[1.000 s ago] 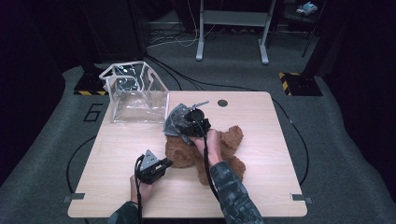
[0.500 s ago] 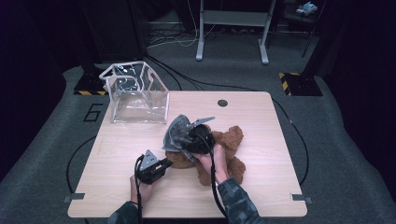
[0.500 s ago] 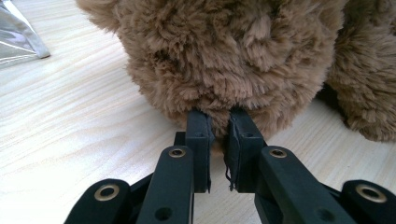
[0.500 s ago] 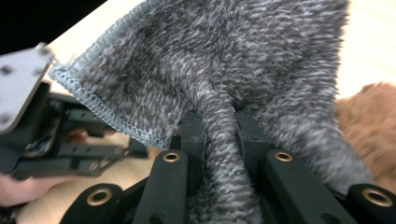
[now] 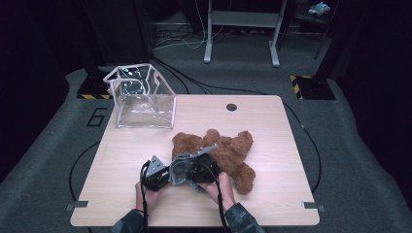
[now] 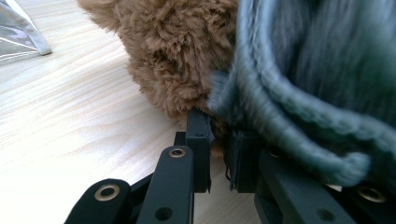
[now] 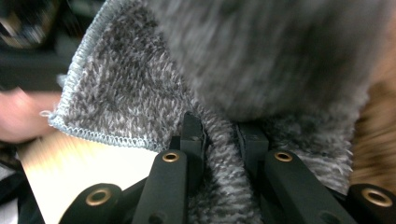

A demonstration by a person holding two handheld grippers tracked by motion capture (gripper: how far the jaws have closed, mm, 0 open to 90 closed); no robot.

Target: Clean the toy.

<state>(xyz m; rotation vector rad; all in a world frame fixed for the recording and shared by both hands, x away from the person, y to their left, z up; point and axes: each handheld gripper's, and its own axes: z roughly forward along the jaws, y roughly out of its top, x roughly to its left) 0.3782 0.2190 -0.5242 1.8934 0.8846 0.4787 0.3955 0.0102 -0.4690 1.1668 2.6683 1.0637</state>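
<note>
The left gripper (image 6: 218,154) has its black jaws nearly together at six o'clock, nipping the edge of a grey knitted cloth (image 6: 322,79). Brown teddy bear (image 6: 182,51) fur fills twelve o'clock; pale wooden desk (image 6: 79,126) spreads toward nine.

Light: overhead, bright on the pale tabletop (image 5: 272,145); the floor around it lies in deep shadow.
Glare: a soft sheen on the wood left of the left claw (image 6: 215,151).
Blur: grey knit (image 7: 261,60) above the right claw (image 7: 219,140) smeared; a hand at far left streaked.
</note>
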